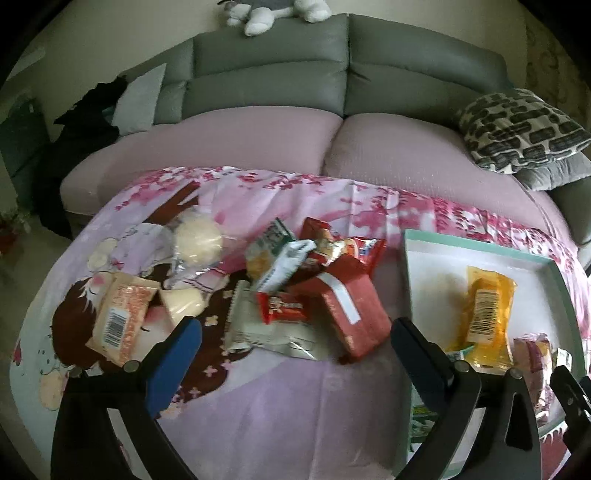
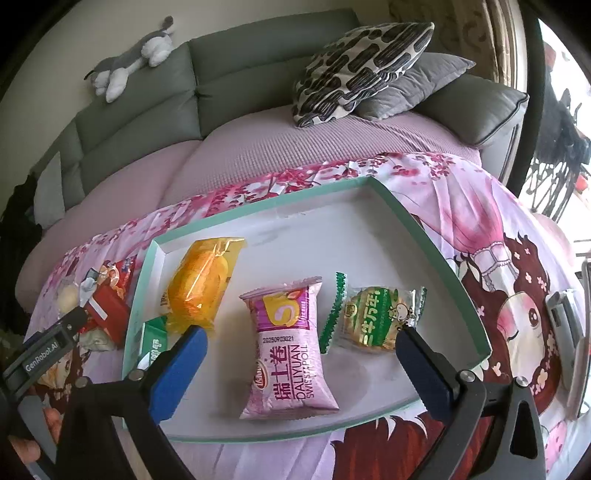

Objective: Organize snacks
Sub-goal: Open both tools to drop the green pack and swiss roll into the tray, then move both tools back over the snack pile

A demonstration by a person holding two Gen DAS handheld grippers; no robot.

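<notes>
The left gripper (image 1: 295, 332) had its blue fingers (image 1: 173, 365) spread wide and empty, hovering over the pink cartoon cloth (image 1: 258, 406) near the loose snack pile (image 1: 295, 280) left of the tray (image 1: 480, 247). The right gripper (image 2: 301, 347) also stood fully spread, holding nothing, above the tray's near edge. The pink Swiss roll packet (image 2: 286, 347) lay between its fingers, untouched, with the orange packet (image 2: 203, 288) toward the tray's left edge and the green packet (image 2: 376, 317) toward its right.

In the left wrist view the plush toy (image 1: 275, 13) on the sofa back is cut off by the top edge. The right hand-held gripper (image 1: 570, 391) shows only partly at the right edge, hiding part of the pink packet (image 1: 533, 354). In the right wrist view the small green packet (image 2: 153, 341) at the tray's (image 2: 258, 210) near-left corner is half hidden, its print unreadable.
</notes>
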